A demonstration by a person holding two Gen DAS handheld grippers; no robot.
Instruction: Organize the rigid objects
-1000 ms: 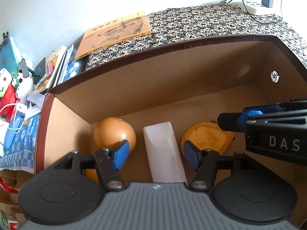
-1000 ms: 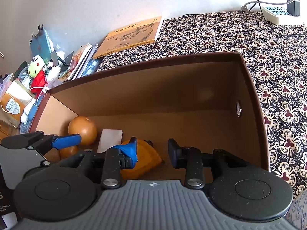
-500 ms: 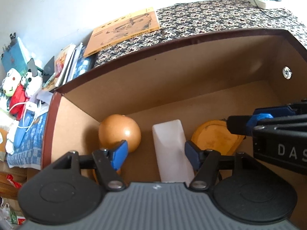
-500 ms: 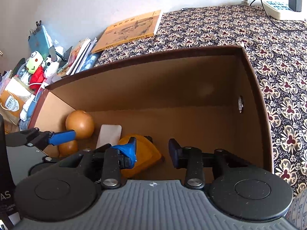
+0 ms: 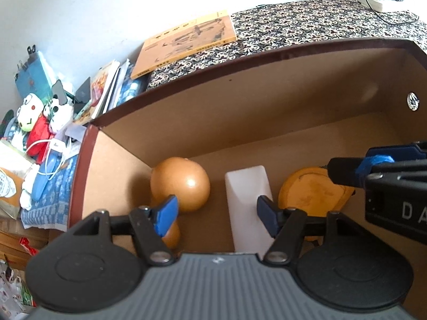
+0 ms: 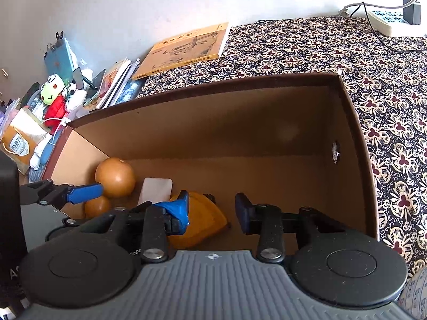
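An open cardboard box holds a large brown ball, a smaller orange ball, a white block and a flat orange piece. My left gripper is open and empty above the box, its fingers astride the white block's near end. My right gripper is open and empty above the orange piece, and also shows at the right of the left wrist view.
The box stands on a flower-patterned cloth. A yellow book lies behind it. Stacked books, plush toys and cables crowd the left. A power strip lies far right.
Both grippers have pulled up and back from the box, so its contents look lower and farther. Both stay open. The objects in the box have not moved.
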